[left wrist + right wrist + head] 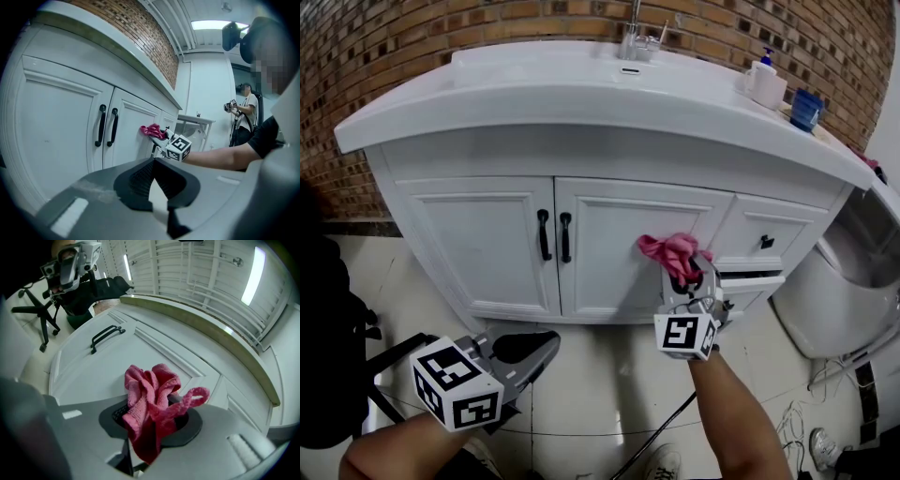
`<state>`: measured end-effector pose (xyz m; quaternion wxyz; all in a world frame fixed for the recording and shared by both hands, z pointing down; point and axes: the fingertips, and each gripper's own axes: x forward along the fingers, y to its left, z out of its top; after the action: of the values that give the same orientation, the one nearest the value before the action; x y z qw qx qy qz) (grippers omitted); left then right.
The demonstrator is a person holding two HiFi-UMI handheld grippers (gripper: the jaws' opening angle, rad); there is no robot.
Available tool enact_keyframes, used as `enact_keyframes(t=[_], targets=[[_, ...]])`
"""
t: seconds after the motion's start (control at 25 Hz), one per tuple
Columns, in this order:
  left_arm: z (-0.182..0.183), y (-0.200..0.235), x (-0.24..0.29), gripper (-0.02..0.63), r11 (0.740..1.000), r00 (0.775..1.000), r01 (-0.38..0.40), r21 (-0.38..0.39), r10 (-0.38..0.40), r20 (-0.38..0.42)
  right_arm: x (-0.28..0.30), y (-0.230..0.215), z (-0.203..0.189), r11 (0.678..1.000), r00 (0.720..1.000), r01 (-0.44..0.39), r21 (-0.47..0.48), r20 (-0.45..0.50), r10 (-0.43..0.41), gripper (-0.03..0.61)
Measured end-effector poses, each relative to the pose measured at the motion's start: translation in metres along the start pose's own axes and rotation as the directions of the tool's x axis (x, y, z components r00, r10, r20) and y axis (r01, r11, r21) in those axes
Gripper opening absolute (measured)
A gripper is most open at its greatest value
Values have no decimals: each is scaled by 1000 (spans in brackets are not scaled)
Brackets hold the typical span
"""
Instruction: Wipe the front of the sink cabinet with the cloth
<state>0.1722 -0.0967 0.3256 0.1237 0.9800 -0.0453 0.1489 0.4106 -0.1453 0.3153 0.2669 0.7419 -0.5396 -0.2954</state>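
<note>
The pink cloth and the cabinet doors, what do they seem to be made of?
The pink cloth: soft looped terry or microfibre, judging by its nubby weave and limp folds. The cabinet doors: probably painted wood or board, smooth white satin with routed panels.

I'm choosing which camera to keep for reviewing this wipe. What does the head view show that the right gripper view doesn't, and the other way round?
Only the head view: the faucet, the soap bottle, the blue cup, and the left gripper held low, away from the cabinet.

Only the right gripper view: the ceiling light, and the right gripper up close, its fingers closed on the cloth.

Both: the pink cloth at the cabinet door, and the black door handles.
</note>
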Motion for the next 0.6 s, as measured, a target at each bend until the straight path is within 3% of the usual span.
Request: enact_keyframes(t=[0.28,0.6], targets=[[-3,-2,7,3,1000,1000,16,5,-16,-7,-9,40,-40,994,990,-103,-45,-107,97,126],[-4,4,6,4,1000,1000,5,-15,-5,-12,-16,90,-81,980,965,-196,-24,-183,188,126]])
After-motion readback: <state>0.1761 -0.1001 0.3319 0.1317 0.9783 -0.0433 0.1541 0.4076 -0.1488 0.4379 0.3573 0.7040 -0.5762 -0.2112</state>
